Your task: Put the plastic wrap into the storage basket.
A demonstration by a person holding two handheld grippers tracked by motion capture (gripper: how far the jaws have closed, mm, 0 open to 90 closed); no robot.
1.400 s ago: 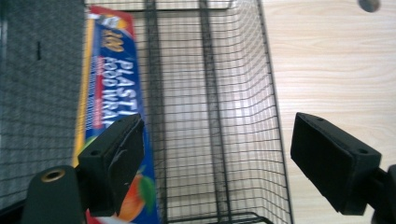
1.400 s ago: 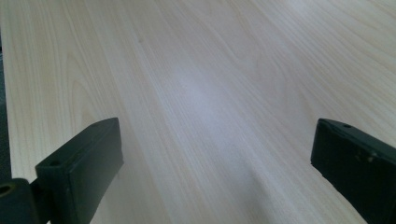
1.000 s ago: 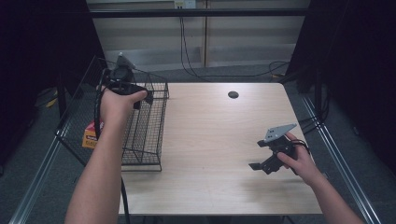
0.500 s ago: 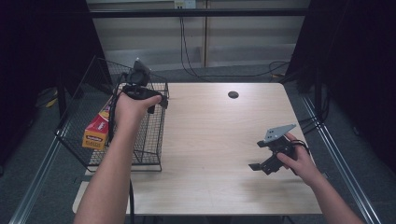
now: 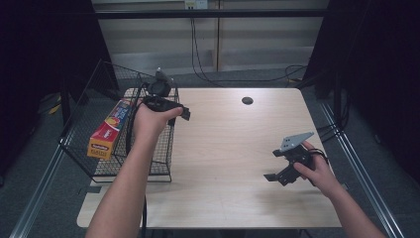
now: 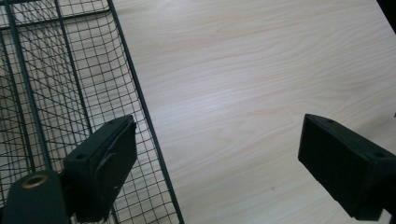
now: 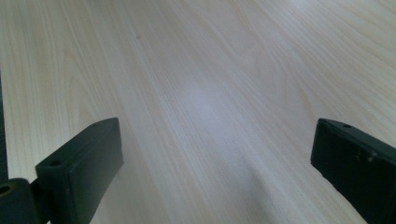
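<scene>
A black wire basket [image 5: 148,148] is seen at the left of the high view, on the light wooden table [image 5: 233,148]; a red and yellow box [image 5: 106,130] lies inside it, toward its left side. The left gripper [image 5: 183,113] is held over the basket's right rim, jaws spread wide and empty. At lower right, the right gripper [image 5: 275,176] is held low over bare table, jaws likewise parted, nothing between them.

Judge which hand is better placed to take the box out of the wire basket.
Left, probably. The left claw is open and held at the wire basket's near wall, beside the red-and-yellow box lying inside. The right claw, also open, sits low over the table's far side.
</scene>
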